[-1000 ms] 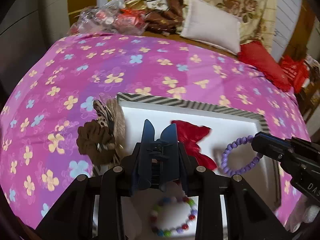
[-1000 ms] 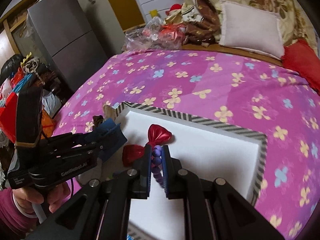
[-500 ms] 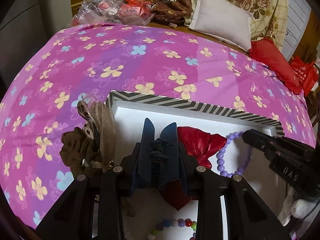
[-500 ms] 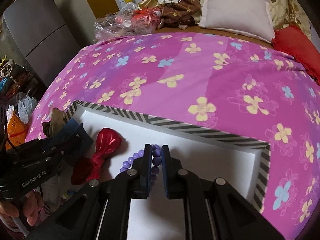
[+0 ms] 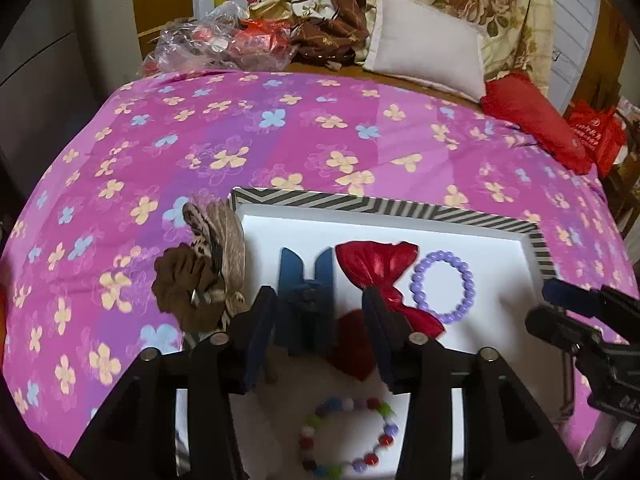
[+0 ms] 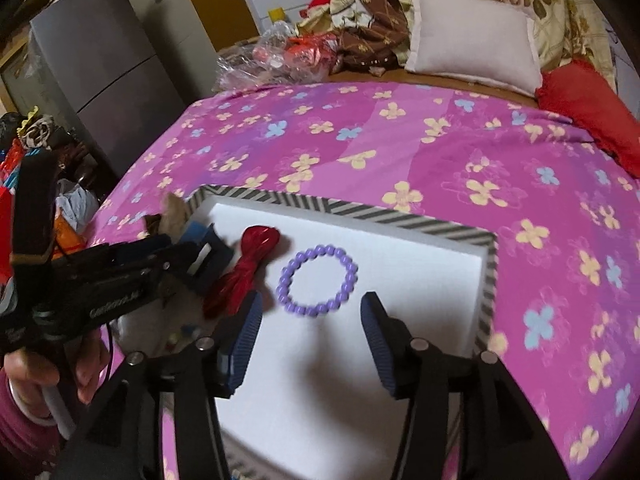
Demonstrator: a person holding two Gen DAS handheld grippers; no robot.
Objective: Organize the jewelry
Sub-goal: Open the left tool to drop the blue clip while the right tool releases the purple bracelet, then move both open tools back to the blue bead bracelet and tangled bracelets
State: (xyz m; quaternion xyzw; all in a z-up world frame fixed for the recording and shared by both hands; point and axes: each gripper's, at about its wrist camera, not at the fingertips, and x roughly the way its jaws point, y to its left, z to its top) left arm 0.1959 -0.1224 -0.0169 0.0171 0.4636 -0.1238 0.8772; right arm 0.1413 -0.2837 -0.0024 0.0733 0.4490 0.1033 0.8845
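Observation:
A white tray with a striped rim lies on the pink flowered bedspread. In it lie a blue claw hair clip, a red bow, a purple bead bracelet and a multicolour bead bracelet. My left gripper is open, its fingers on either side of the clip. My right gripper is open just in front of the purple bracelet. Brown and leopard hair scrunchies lie left of the tray.
A white pillow, a red cushion and a heap of bags and clothes lie at the far end of the bed. A grey fridge stands to the left. My right gripper shows at the right edge of the left wrist view.
Both grippers have opened. The left one let go of the blue clip, the right one let go of the purple bracelet; both pieces now lie in the tray and the grippers have drawn back.

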